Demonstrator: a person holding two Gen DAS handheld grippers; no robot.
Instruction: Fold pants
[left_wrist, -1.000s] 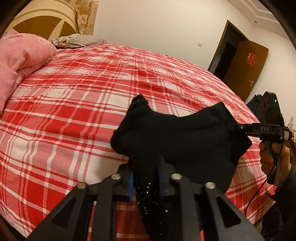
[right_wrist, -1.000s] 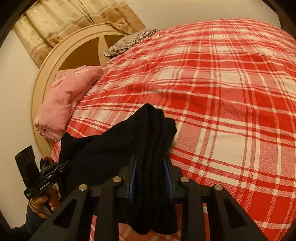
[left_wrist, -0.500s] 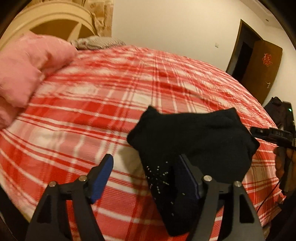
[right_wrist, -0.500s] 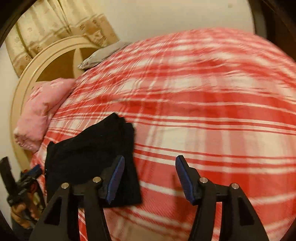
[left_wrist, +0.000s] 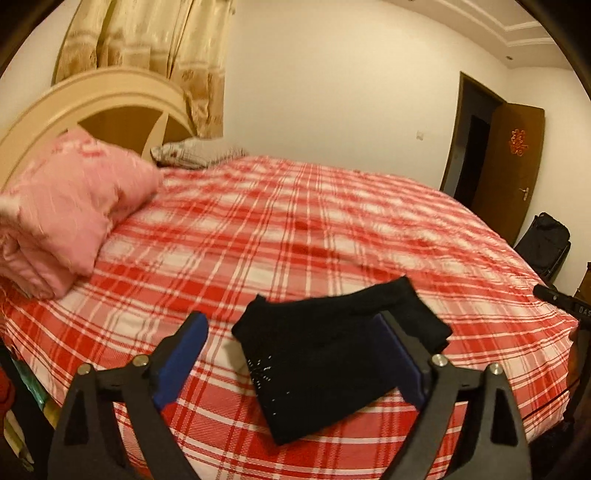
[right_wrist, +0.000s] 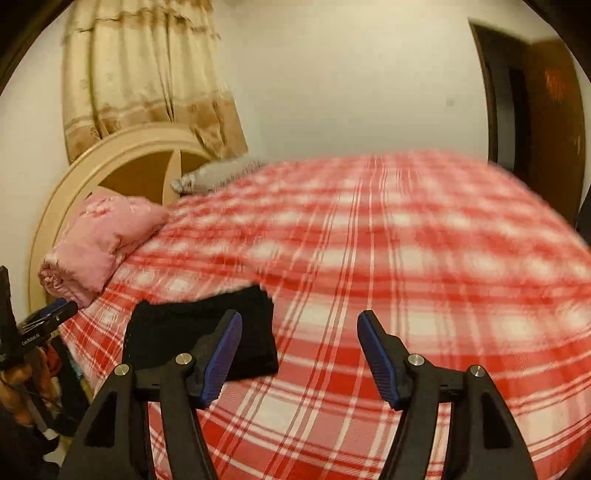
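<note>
Folded black pants (left_wrist: 332, 354) lie flat near the front edge of the bed (left_wrist: 295, 221), on its red plaid sheet. The left claw (left_wrist: 291, 354) hangs above them, jaws just opened wide, nothing pinched. The right claw (right_wrist: 299, 354), also just opened, holds nothing; the pants sit off its left finger. A pink quilt (left_wrist: 62, 210) and grey pillow (left_wrist: 195, 153) rest by the headboard (right_wrist: 110, 162), well apart.

Only "DAS" reads, on the right tool (left_wrist: 576, 308) body.
</note>
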